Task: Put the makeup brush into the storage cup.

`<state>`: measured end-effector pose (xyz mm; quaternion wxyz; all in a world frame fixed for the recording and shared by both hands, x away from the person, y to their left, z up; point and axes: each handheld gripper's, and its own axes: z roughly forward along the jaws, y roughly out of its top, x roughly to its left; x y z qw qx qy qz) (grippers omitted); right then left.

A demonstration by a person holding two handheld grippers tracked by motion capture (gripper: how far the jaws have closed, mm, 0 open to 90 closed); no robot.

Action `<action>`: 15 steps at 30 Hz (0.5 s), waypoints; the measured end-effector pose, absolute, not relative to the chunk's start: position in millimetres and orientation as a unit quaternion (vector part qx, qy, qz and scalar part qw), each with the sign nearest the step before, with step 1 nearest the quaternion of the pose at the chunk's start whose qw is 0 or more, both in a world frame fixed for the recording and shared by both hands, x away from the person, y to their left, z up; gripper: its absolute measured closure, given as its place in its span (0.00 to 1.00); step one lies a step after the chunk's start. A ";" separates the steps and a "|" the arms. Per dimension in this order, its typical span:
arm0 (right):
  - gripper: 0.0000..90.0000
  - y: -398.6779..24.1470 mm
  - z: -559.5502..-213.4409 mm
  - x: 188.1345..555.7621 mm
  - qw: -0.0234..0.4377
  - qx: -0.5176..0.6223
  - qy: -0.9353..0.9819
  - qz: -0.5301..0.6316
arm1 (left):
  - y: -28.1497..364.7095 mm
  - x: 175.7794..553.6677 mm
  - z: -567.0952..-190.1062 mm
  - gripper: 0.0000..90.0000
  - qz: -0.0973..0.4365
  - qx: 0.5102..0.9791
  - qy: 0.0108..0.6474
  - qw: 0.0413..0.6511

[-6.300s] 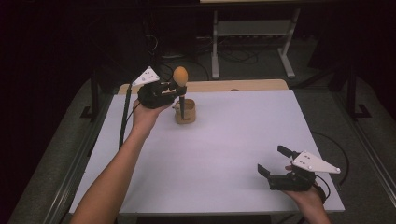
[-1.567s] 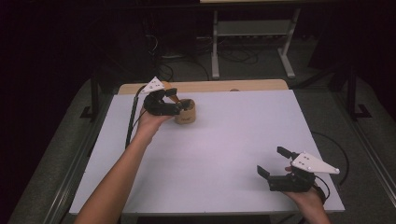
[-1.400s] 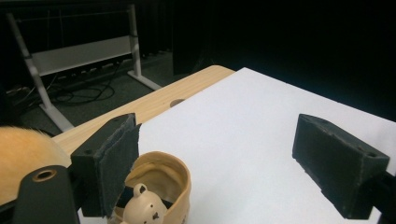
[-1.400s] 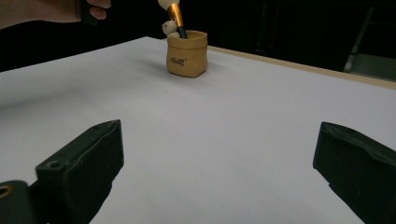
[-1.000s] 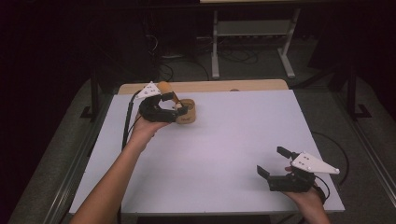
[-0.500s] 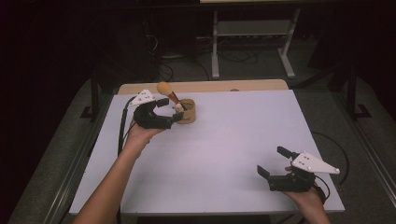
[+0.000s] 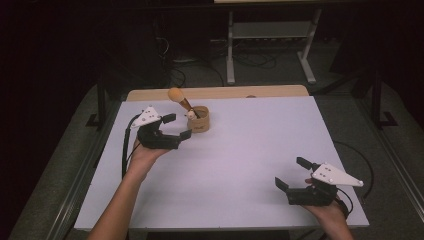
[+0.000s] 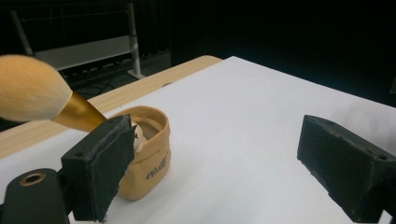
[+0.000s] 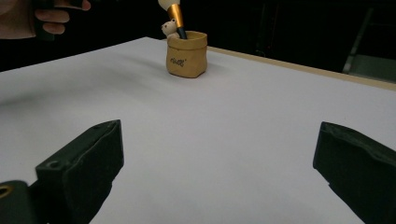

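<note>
A small tan pot (image 7: 199,119) (image 8: 149,156) (image 9: 187,54) stands on the white table near its far edge, left of centre. A makeup brush (image 7: 179,97) (image 8: 42,98) (image 9: 173,11) with a gold ferrule and a pale fluffy head leans in it, head up and tilted to the left. My left gripper (image 7: 177,127) (image 8: 224,168) hovers just left of the pot, jaws wide apart and empty. My right gripper (image 7: 295,174) (image 9: 219,172) rests open at the near right of the table, nothing between its jaws.
The white table top (image 7: 240,155) has a wooden strip (image 7: 225,92) along its far edge. Behind it stand a metal stand (image 7: 270,40) and cables on the dark floor. A black cable (image 7: 125,150) trails from the left gripper.
The left gripper set the brush into the pot, opened, and drew back to the left and toward the person. The brush now leans free in the pot. The right gripper stayed put.
</note>
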<state>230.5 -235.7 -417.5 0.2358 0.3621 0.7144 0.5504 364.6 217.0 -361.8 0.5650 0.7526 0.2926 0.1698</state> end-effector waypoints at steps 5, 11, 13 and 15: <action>0.01 -236.1 -417.7 230.8 0.237 0.361 0.714 0.551 | 222.6 356.1 -368.8 0.12 0.168 0.746 0.297 0.571; 0.01 -236.0 -417.5 230.3 0.237 0.361 0.715 0.550 | 231.6 346.8 -370.4 0.12 0.166 0.744 0.300 0.573; 0.01 -236.2 -417.5 230.2 0.238 0.361 0.715 0.550 | 234.6 343.4 -371.3 0.12 0.168 0.748 0.298 0.569; 0.01 -236.2 -417.6 230.3 0.238 0.361 0.715 0.550 | 237.7 339.0 -372.0 0.12 0.173 0.747 0.296 0.569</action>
